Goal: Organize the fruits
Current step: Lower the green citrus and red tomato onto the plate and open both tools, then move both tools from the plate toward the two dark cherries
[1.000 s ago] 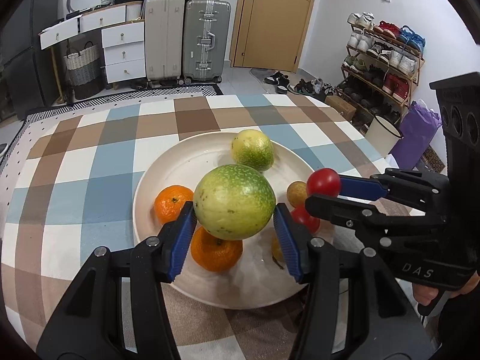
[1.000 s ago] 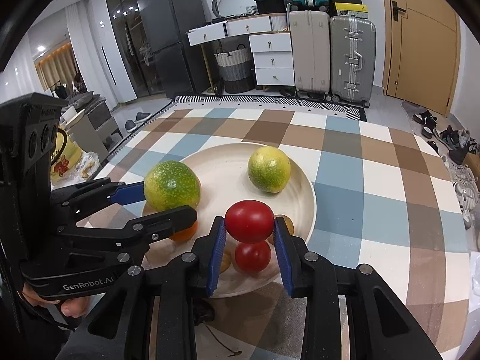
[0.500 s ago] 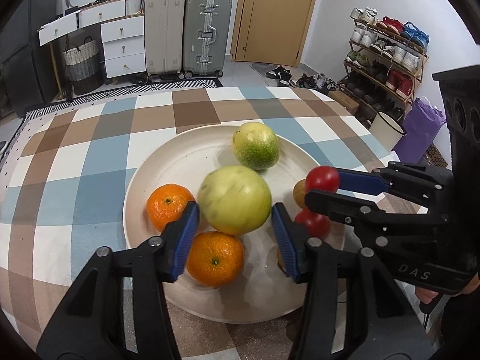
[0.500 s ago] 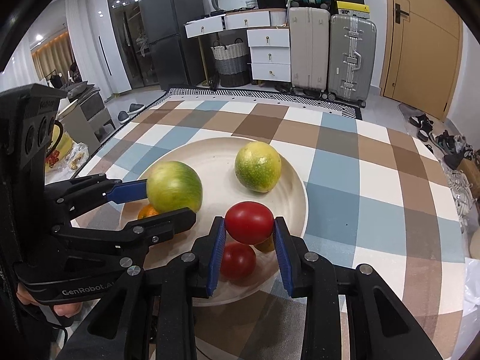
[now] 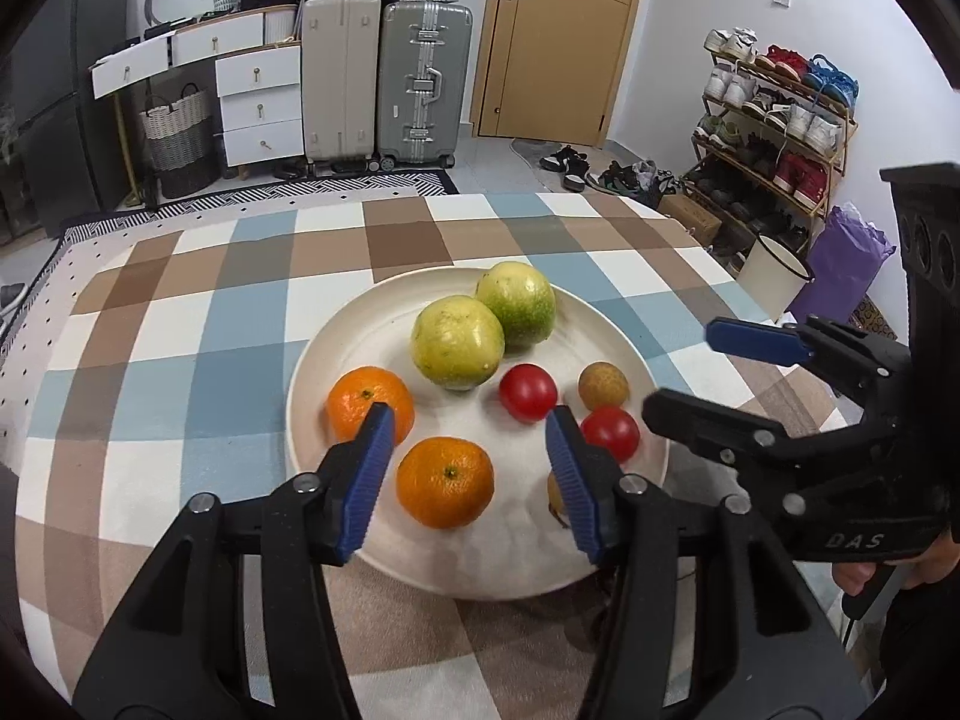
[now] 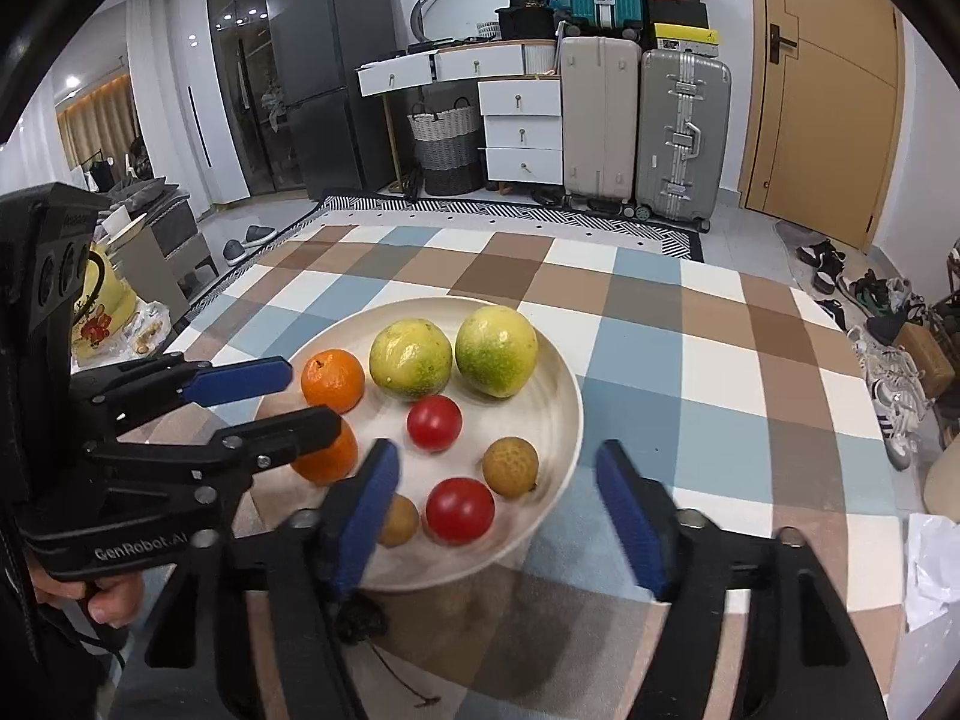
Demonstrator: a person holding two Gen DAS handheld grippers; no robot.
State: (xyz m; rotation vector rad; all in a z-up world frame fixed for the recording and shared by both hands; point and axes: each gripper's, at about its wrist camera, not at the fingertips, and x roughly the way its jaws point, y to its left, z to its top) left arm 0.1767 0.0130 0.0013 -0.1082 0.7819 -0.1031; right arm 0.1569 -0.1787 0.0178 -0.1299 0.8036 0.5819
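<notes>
Left gripper [image 5: 471, 468] jaws wide apart, nothing held, hovering over near edge of the plate [image 5: 336, 348]. Right gripper [image 6: 498, 510] also spread wide and empty, over plate's near-right rim.

On the plate, checked tablecloth [image 5: 180, 312] under it:
- two yellow-green citrus [image 5: 457, 341] [image 5: 521, 305] at the far side, touching each other
- two oranges [image 5: 367, 405] [image 5: 445, 481] on the left; left gripper's left finger overlaps the far one in the left wrist view
- two tomatoes [image 5: 528, 392] [image 5: 611, 432] middle/right, apart
- small brown fruit [image 5: 603, 385] just beside the right tomato; a second one [image 6: 399, 519] at the near rim, partly hidden behind gripper fingers in both views

Around: suitcases [image 5: 384, 78], white drawers [image 5: 258, 102], woven basket [image 5: 177, 141], door [image 5: 552, 36], shoe rack [image 5: 774, 114], white bucket [image 5: 774, 276], fridge [image 6: 324, 78].
</notes>
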